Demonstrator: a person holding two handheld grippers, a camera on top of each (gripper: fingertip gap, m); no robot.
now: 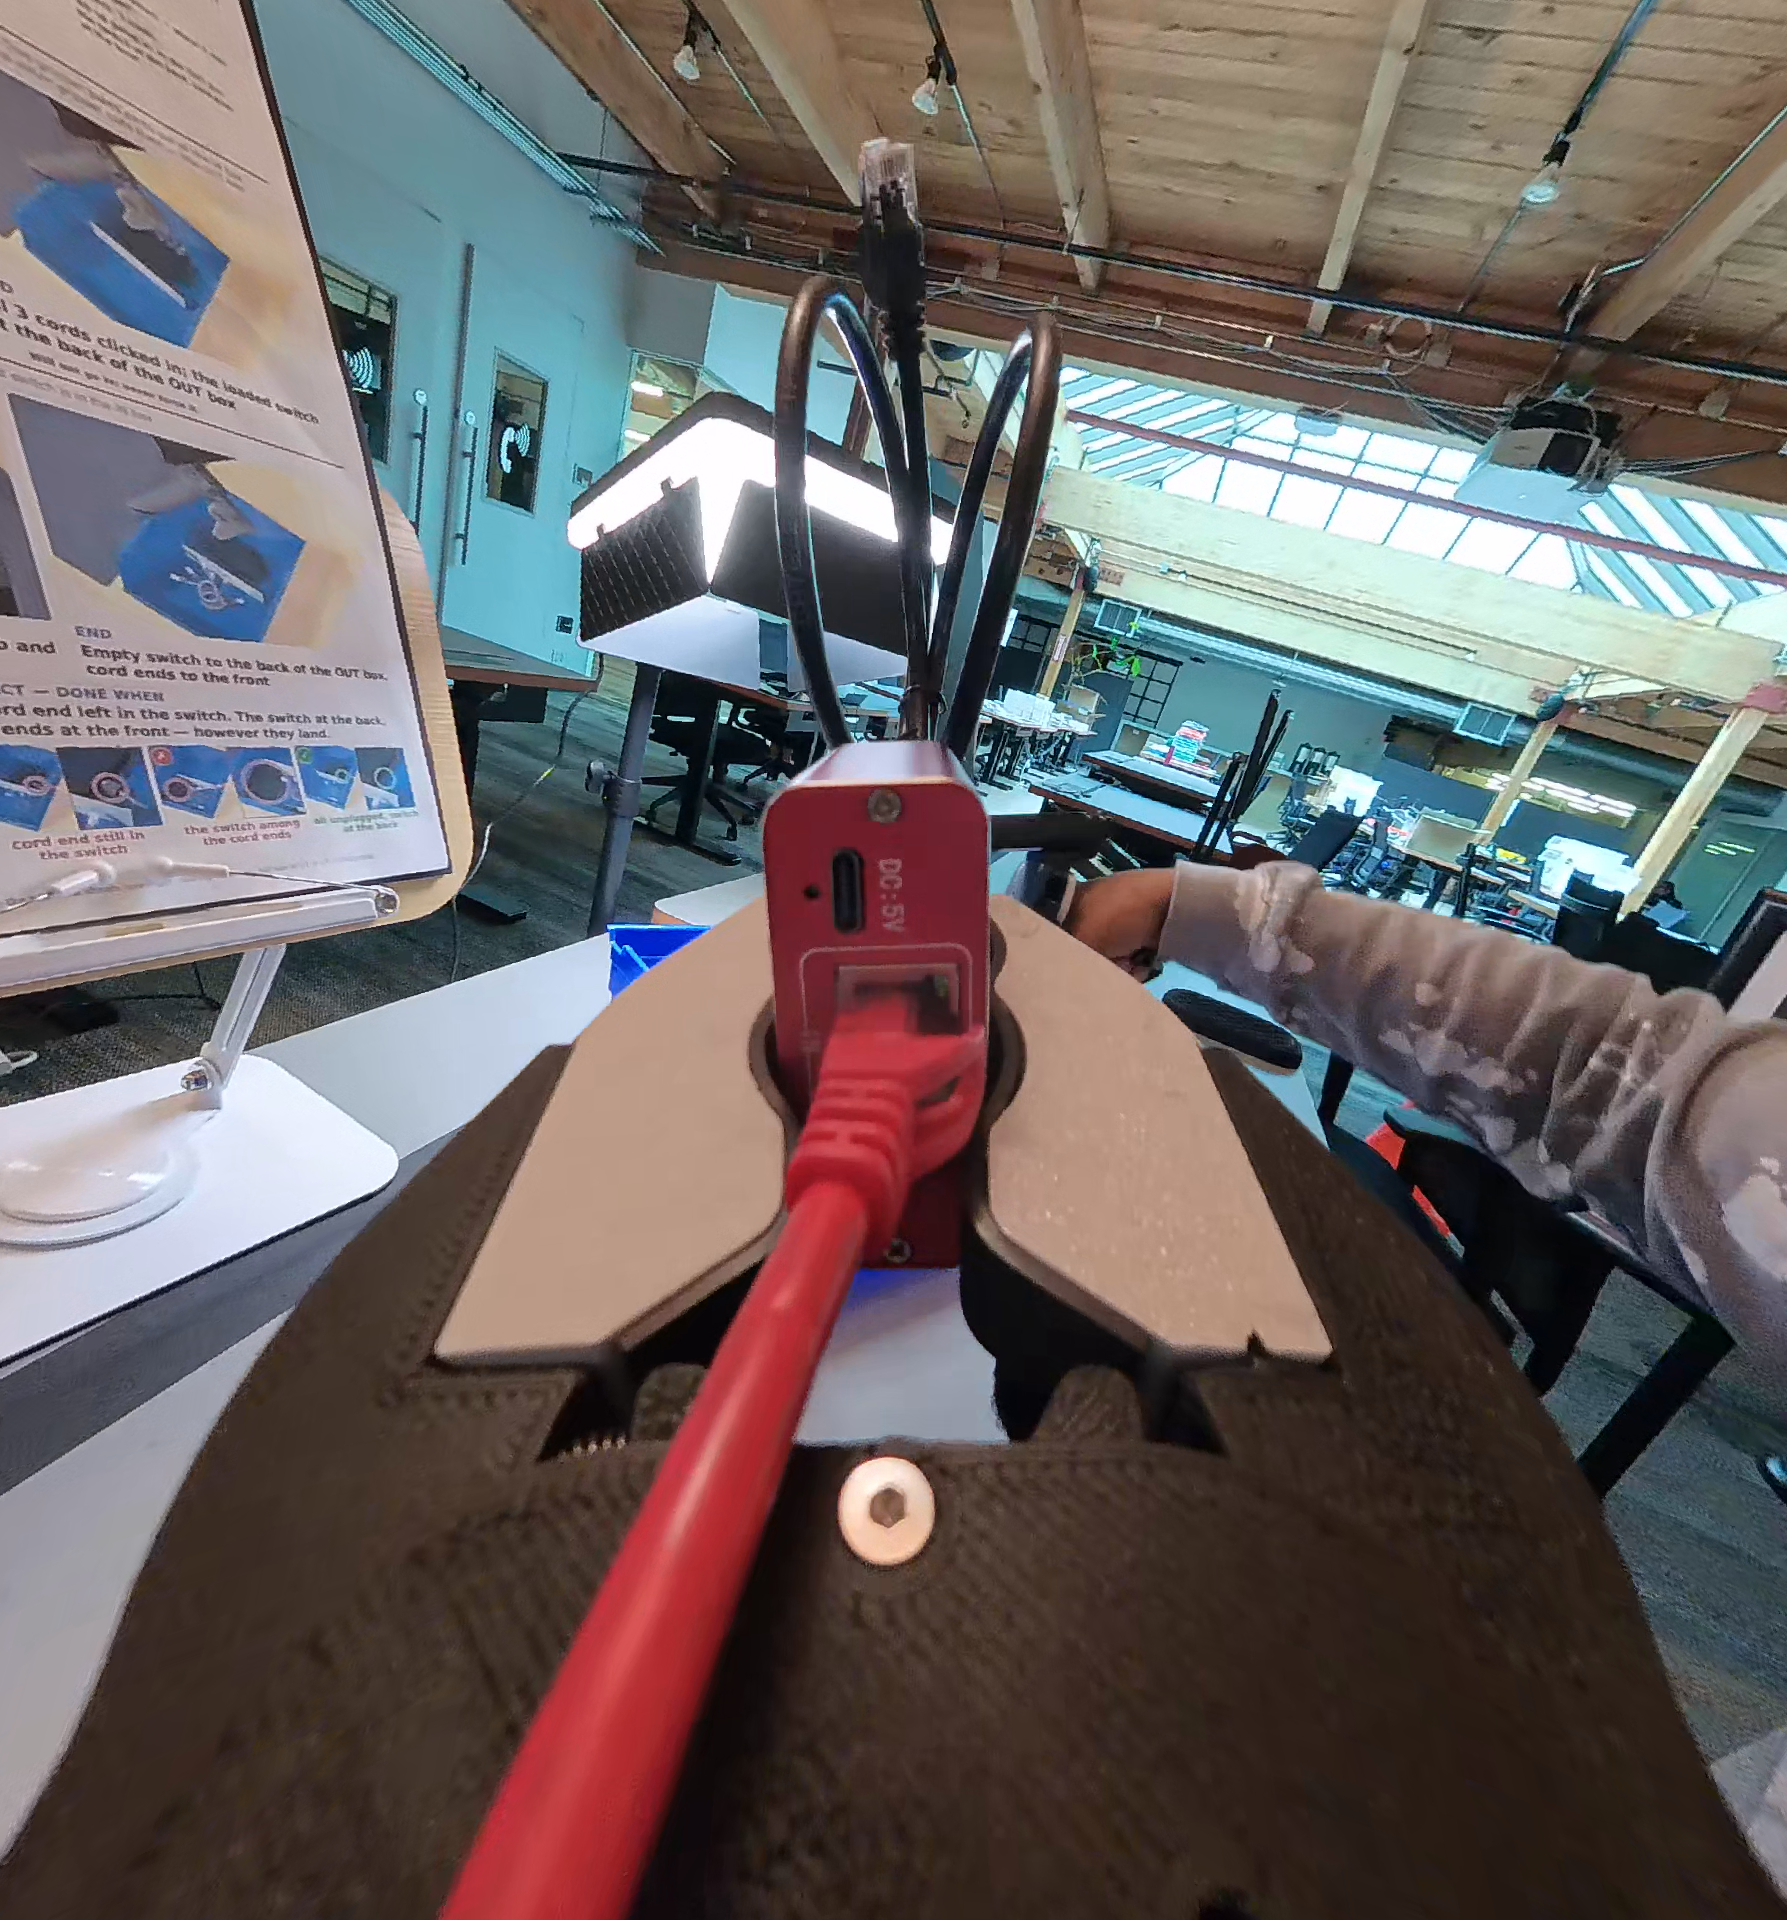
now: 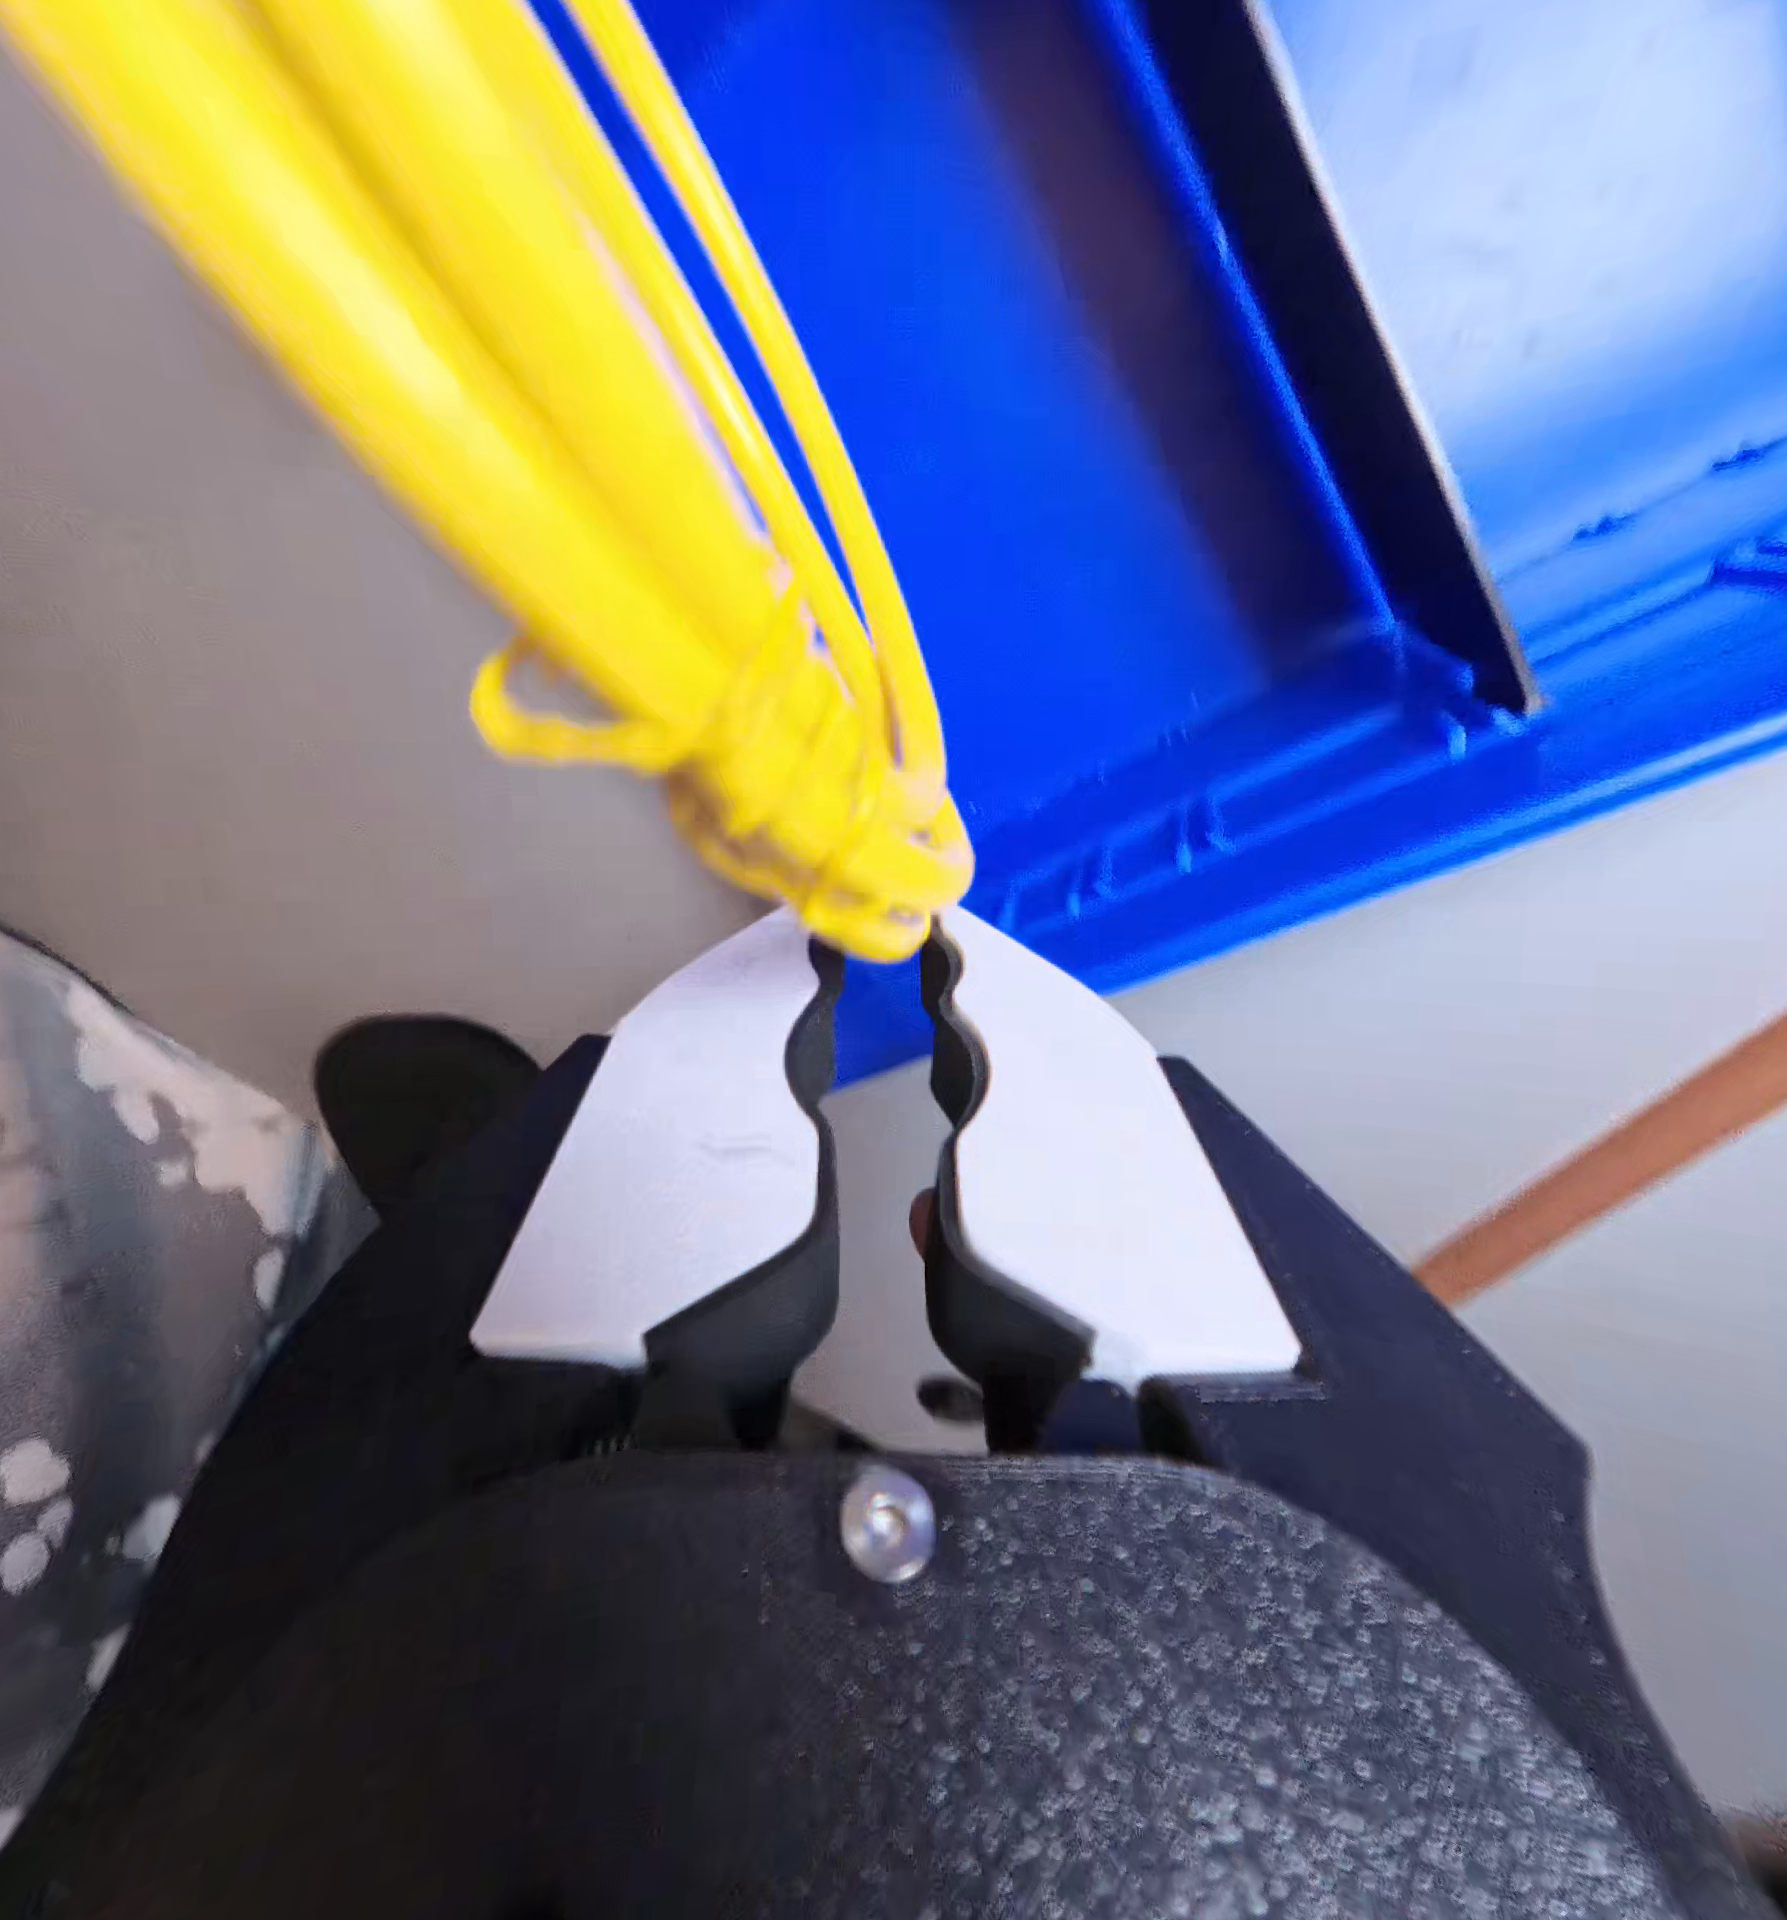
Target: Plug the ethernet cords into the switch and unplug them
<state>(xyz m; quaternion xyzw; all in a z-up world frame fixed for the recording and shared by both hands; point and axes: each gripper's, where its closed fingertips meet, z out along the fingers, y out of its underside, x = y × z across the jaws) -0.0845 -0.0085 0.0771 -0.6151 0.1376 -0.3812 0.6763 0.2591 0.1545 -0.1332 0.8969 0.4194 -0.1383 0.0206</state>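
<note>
Your left gripper (image 1: 873, 1049) clamps the switch (image 1: 873, 935) upright between its fingers, one cord (image 1: 764, 1455) plugged into its near face, another cord (image 1: 904, 468) looped behind, instruction stand (image 1: 141, 520) left, bin (image 1: 640, 951) beyond.

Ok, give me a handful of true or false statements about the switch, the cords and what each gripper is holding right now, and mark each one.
1. The left gripper is clamped on the red switch. True.
2. A red cord is plugged into the switch's near end. True.
3. The black cord has both ends plugged in. False: one clear plug stands free above the switch, in the air.
4. The right gripper is empty. False: its jaws pinch the tied end of a bundled yellow cord.
5. The yellow cord is plugged into the switch. False: it hangs coiled by the blue bin, away from the switch.
</note>
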